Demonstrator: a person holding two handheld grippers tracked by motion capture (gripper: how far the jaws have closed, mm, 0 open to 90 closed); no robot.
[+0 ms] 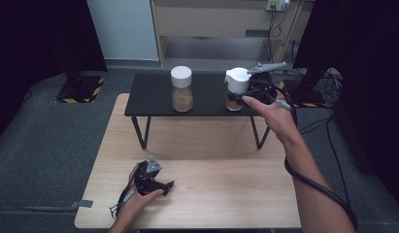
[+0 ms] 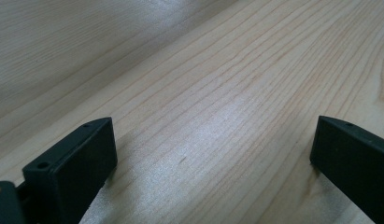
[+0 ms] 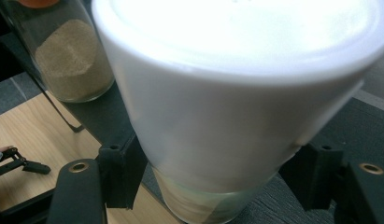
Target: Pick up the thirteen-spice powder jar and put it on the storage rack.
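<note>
Two glass jars of brown powder with white lids stand on a low black shelf [image 1: 207,97]. The left jar [image 1: 181,90] [image 3: 70,60] stands free. My right gripper [image 1: 246,91] [image 3: 217,175] is shut on the white lid [image 1: 237,79] [image 3: 236,93] of the right jar [image 1: 233,101], one jaw on each side of the lid's lower edge. The lid looks slightly tilted. My left gripper [image 1: 164,185] [image 2: 213,154] rests low over the wooden table [image 1: 211,165], open, with only bare wood between its jaws.
The black shelf stands on thin legs at the table's far side. Beyond the table are grey carpet, a wooden cabinet [image 1: 211,19] and two dark stands with striped bases [image 1: 80,90]. A black cable [image 1: 313,184] trails from my right gripper along the forearm.
</note>
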